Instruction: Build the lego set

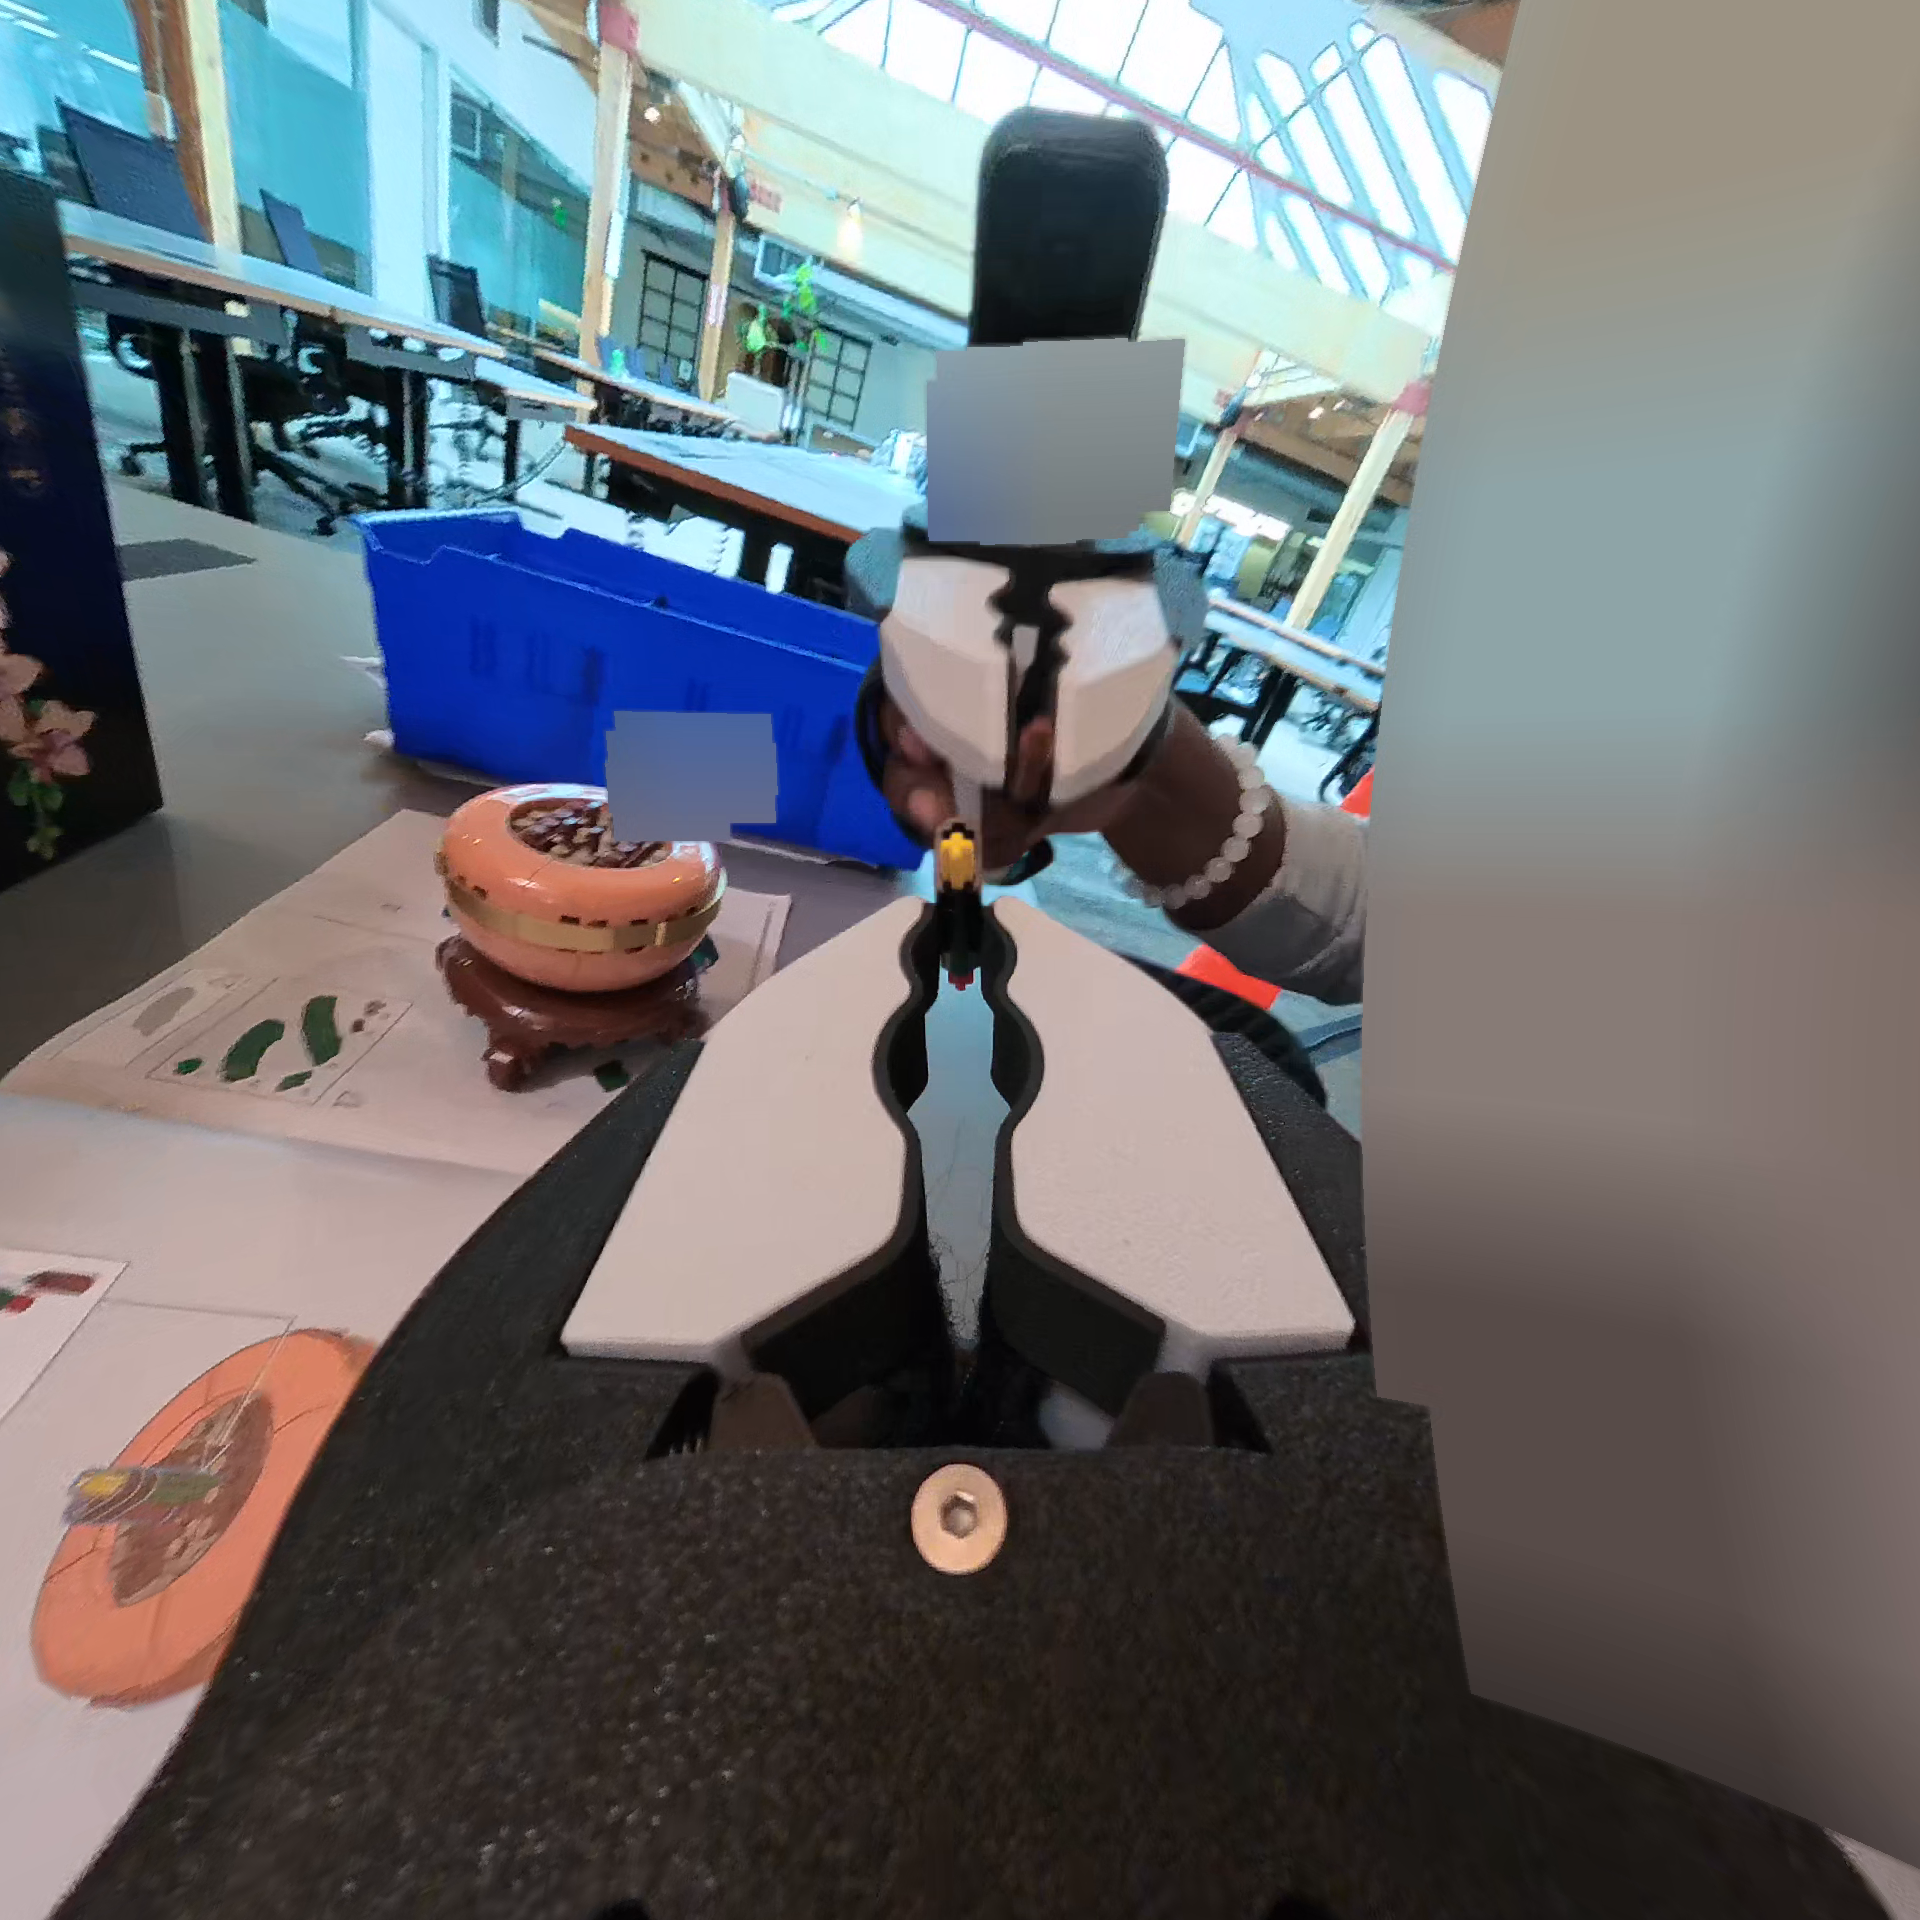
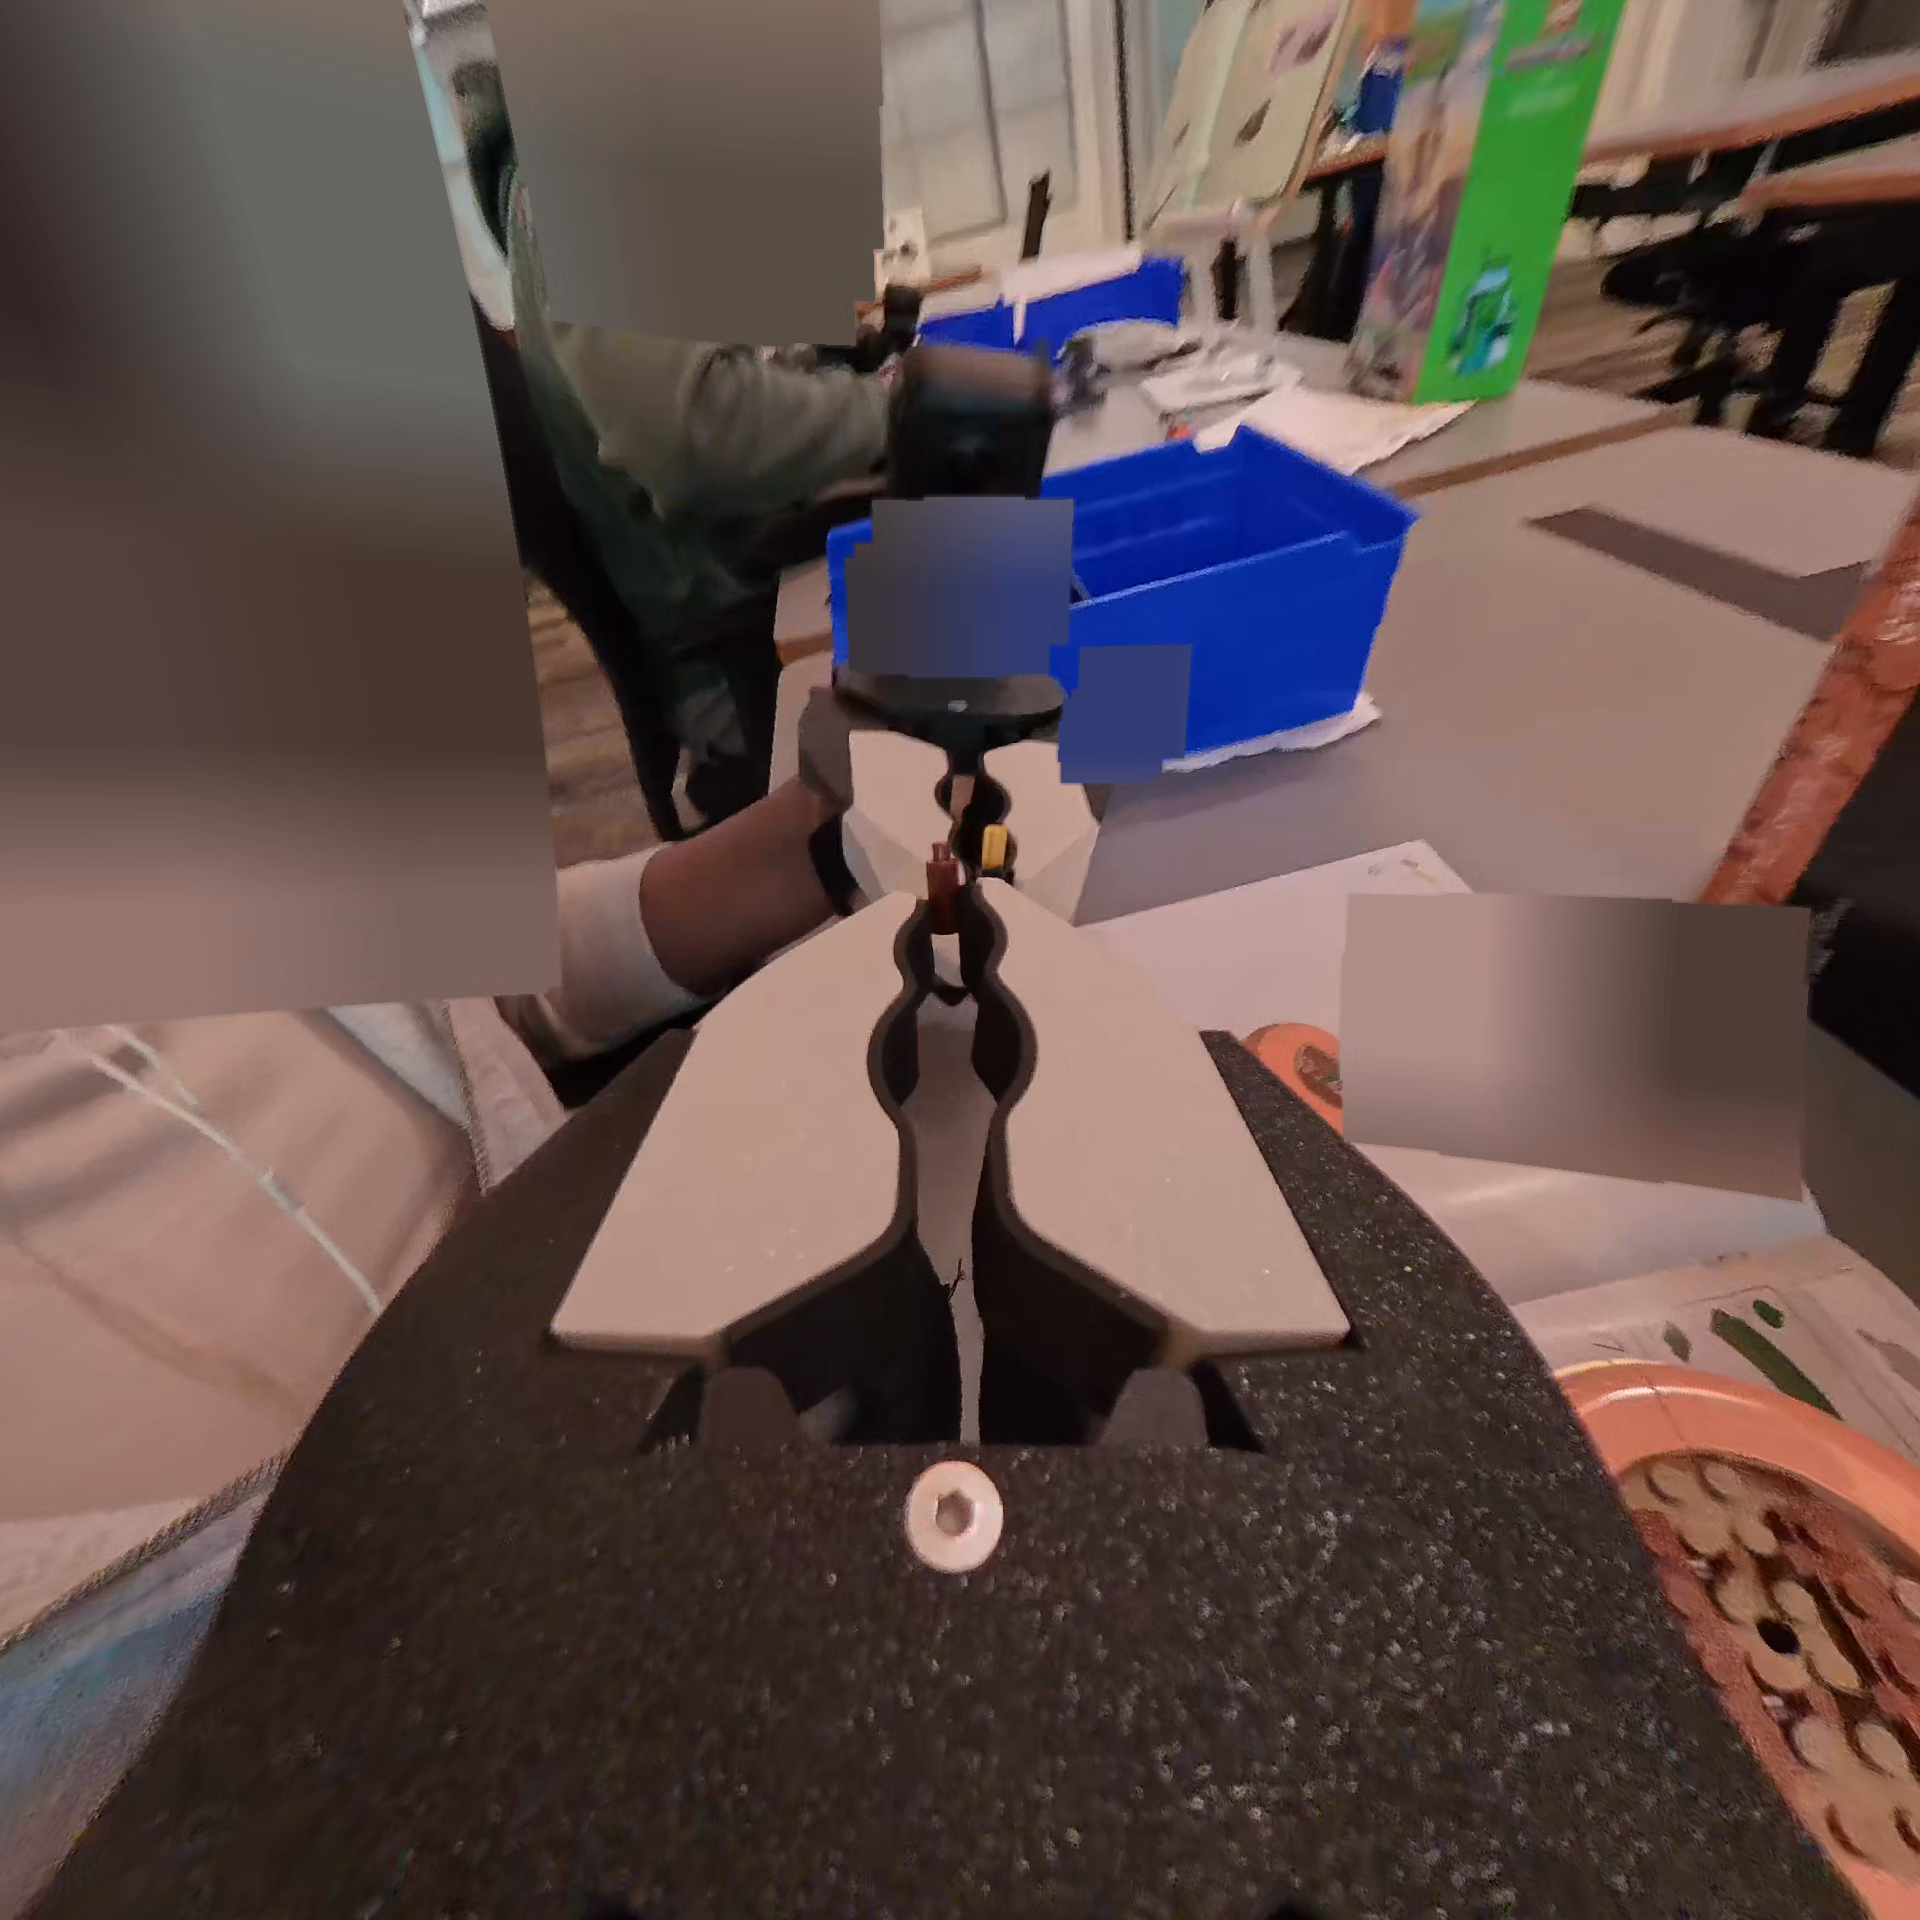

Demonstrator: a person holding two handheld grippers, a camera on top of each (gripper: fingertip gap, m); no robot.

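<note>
I hold both grippers up off the table, tip to tip and facing each other. My left gripper (image 1: 957,914) has its jaws nearly closed, pinching a small dark stem piece with a yellow tip (image 1: 956,857). My right gripper (image 2: 951,914) is likewise almost closed, clamped on a little brown peg (image 2: 943,888). The peach lego pot (image 1: 580,899) on its brown stand sits on the instruction sheets (image 1: 260,1023), near a blue bin (image 1: 582,644).

Peach pot (image 1: 580,904) with gold band — blue bin (image 1: 613,665), yellow-tipped piece (image 1: 956,860).
</note>
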